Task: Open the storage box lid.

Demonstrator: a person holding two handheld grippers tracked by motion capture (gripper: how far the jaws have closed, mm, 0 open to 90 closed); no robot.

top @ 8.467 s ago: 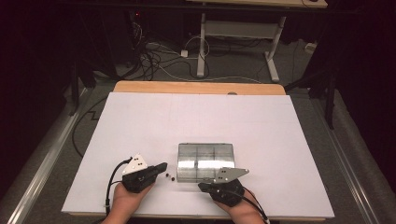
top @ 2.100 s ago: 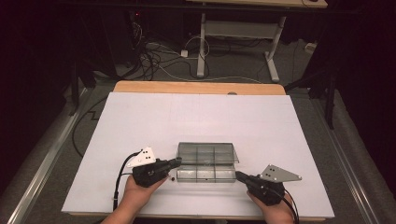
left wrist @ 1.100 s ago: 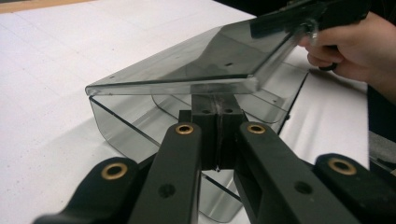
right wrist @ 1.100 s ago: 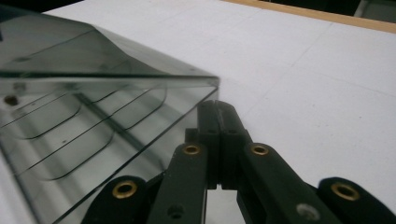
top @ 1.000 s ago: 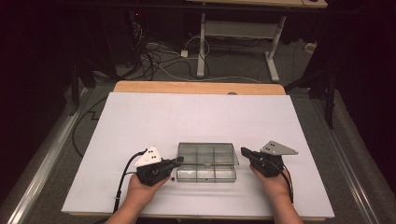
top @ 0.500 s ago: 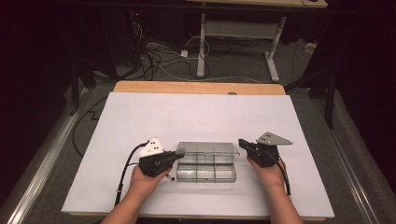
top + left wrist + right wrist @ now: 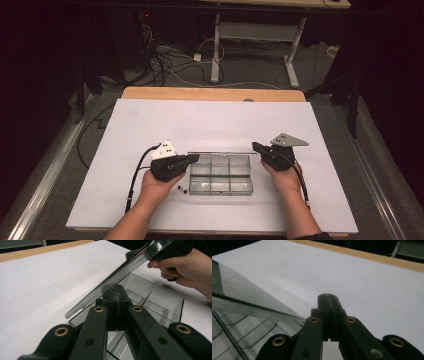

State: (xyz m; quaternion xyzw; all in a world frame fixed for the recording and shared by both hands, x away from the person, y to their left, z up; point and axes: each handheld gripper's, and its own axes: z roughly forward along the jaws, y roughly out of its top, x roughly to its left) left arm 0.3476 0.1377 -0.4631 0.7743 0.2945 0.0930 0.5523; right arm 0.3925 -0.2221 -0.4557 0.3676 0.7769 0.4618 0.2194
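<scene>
- Nearest us, small dark beads (image 7: 181, 189) lie on the matte white table (image 7: 150, 125), just left of the box's front corner.
- We hold the left gripper (image 7: 192, 159) with jaws pressed together, empty, at the clear plastic compartment box (image 7: 220, 173), under its raised smoky lid (image 7: 112, 281).
- The right gripper (image 7: 256, 147), jaws likewise closed and empty, sits at the box's right rear corner.
- Beyond, a pale wooden edge (image 7: 210, 94) runs along the table's far side.

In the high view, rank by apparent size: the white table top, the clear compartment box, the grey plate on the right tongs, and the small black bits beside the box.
1. White table top
2. Clear compartment box
3. Grey plate
4. Small black bits
</scene>
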